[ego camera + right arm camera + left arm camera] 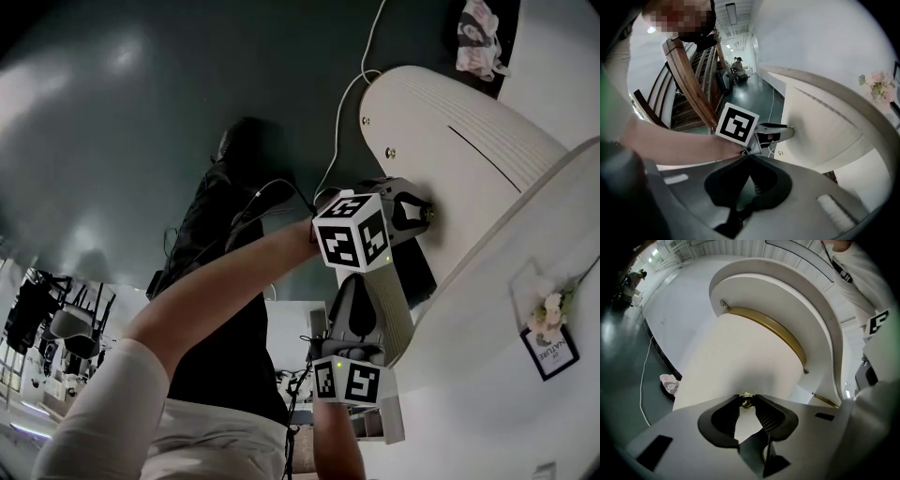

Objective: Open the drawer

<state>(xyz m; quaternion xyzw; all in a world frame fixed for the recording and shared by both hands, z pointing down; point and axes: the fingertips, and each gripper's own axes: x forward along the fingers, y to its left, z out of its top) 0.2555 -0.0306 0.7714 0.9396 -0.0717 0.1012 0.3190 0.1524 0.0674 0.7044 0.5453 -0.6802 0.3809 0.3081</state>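
The white drawer front curves across the right of the head view, with a small brass knob on it. My left gripper reaches level to that knob. In the left gripper view, the left gripper stands open, and the knob sits right between the fingertips. The right gripper view shows the left gripper against the drawer front. My right gripper hangs lower, off the furniture. Seen in its own view, the right gripper is shut on nothing.
A white cable and a pink cloth lie on the dark floor beside the cabinet. A framed print with flowers leans at the right. A brass rail runs above the drawer. Wooden railings stand behind.
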